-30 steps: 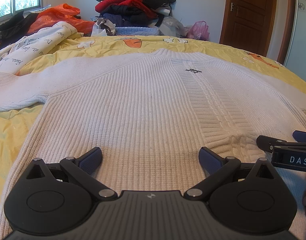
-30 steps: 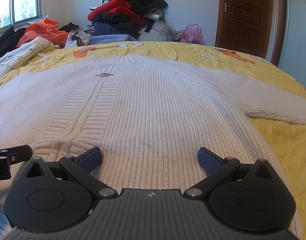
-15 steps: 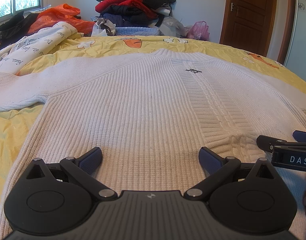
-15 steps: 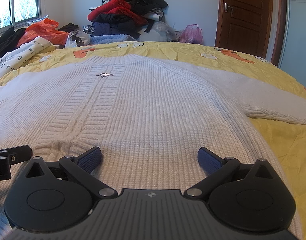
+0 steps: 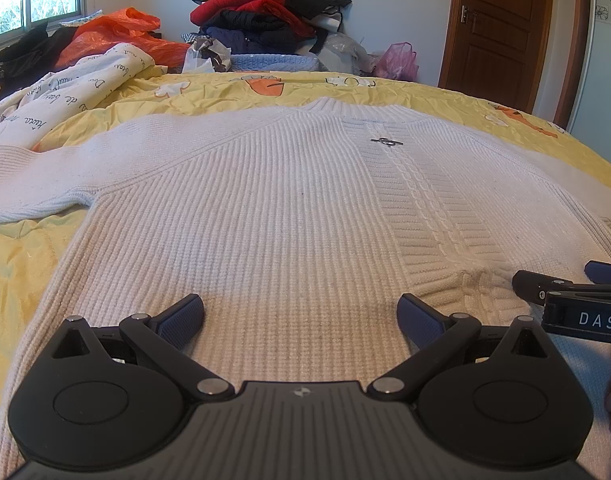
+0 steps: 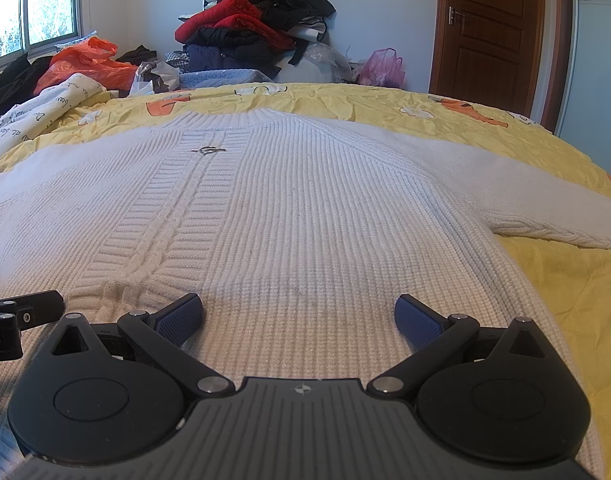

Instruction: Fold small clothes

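Ribbed white knit on the sweater [image 5: 265,216], rough and matt, with a cable strip down the front and a small shiny metal clasp [image 5: 386,142] near the collar. Crinkled yellow bedspread [image 5: 21,264] at 9 o'clock, slight sheen, perhaps a thin synthetic. Matt black plastic on the left gripper [image 5: 301,314] and right gripper [image 6: 299,314], with textured blue pads [image 5: 181,318] and bright metal pivot pins. Glossy brown wood door [image 6: 493,32] at 1 o'clock. Crumpled orange plastic bag [image 5: 117,36] at 10 o'clock.

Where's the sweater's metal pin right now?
The pin sits just below the sweater's collar atop the cable strip: upper right in the left view, upper left in the right.
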Demonstrator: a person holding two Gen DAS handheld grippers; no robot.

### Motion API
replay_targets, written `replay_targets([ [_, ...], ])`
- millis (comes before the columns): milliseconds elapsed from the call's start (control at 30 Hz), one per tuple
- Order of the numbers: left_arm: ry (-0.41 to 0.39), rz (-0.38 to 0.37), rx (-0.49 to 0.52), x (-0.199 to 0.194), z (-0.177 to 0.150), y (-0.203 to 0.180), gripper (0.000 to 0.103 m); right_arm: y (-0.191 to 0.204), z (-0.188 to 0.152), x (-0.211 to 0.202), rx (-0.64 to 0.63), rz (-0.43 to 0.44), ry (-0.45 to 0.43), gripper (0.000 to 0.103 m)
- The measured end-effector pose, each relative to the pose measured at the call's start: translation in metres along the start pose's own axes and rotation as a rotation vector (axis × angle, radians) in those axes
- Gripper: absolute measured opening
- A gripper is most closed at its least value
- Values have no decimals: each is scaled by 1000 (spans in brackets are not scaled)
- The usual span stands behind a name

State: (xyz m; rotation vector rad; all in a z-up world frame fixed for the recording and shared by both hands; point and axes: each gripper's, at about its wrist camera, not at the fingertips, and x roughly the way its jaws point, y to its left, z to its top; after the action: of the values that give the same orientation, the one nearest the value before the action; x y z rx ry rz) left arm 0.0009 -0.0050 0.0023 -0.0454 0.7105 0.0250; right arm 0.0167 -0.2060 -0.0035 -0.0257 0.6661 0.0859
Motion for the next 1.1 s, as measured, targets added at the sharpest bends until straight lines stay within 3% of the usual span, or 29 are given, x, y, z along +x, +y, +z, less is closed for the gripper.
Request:
replay_targets([
  [1100,0,-1,1,-1,-1,0,103,-8,10,-7,-21,26,6,100],
])
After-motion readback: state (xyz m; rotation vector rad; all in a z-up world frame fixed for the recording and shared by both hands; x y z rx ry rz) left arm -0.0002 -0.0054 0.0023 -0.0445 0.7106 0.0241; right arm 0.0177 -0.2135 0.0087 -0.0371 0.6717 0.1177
